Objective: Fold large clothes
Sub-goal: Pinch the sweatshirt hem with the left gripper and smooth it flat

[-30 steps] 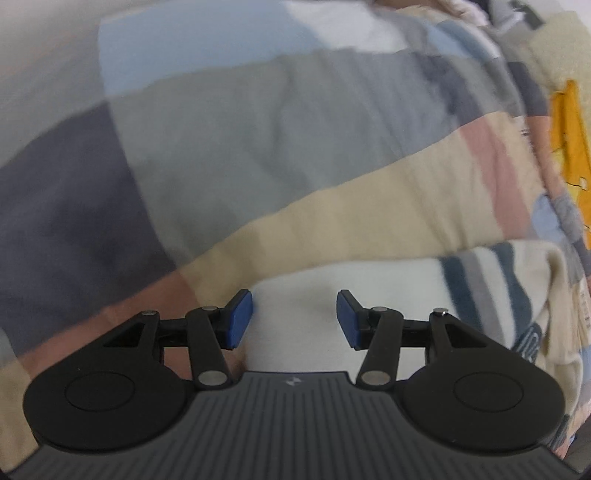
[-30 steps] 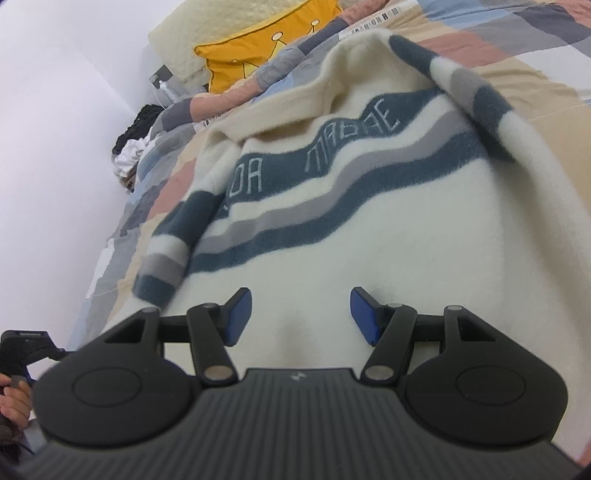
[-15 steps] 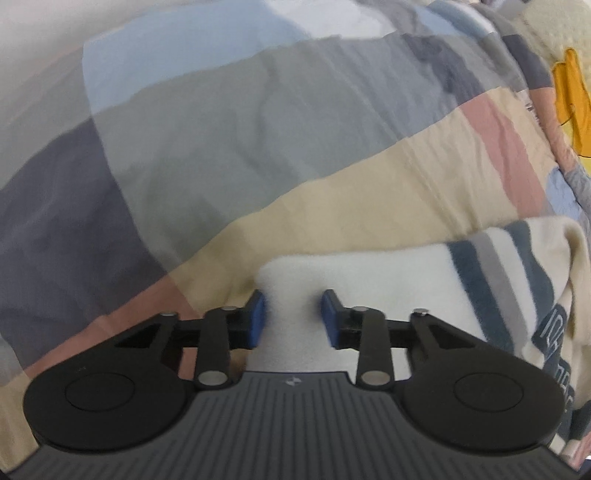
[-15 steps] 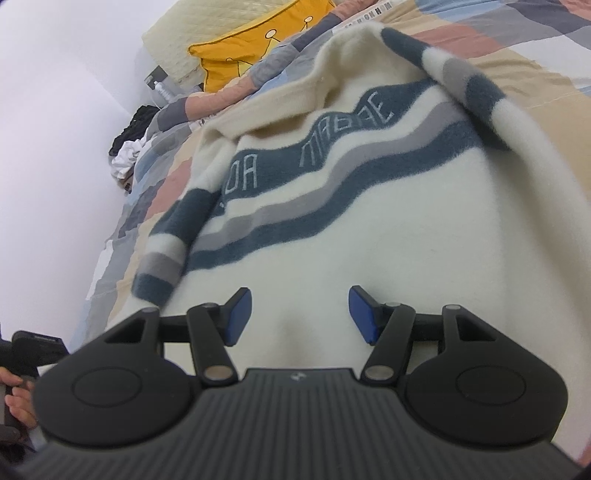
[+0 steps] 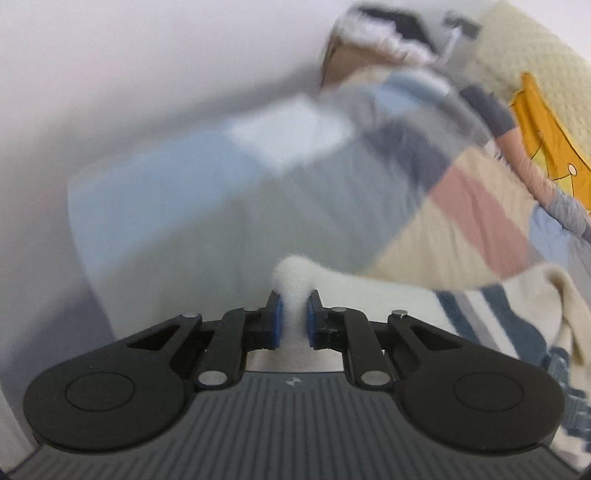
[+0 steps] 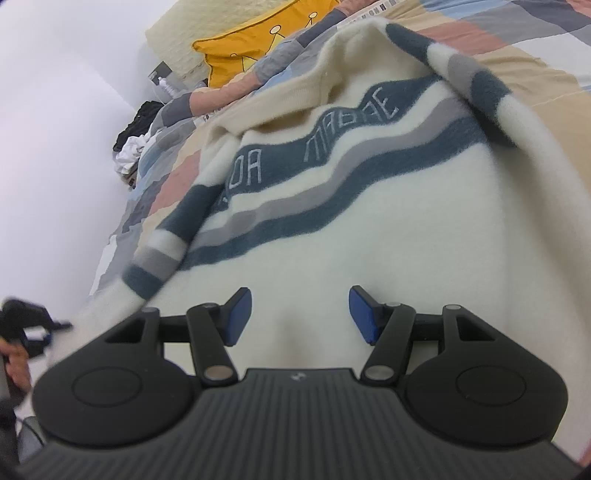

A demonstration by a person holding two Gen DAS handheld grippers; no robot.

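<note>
A cream fleece sweater with blue and grey wavy stripes and lettering lies spread on a patchwork bed cover. My left gripper is shut on a cream corner of the sweater and holds it lifted off the bed. My right gripper is open just above the sweater's plain lower part, with nothing between its pads. The left gripper with a hand also shows at the left edge of the right wrist view.
A yellow crown-print pillow and a cream quilted pillow lie at the head of the bed. A pile of black and white clothes sits by the white wall.
My left gripper has closed on the sweater's corner and lifted it, and its view has swung up toward the wall. My right gripper has stayed open over the sweater.
</note>
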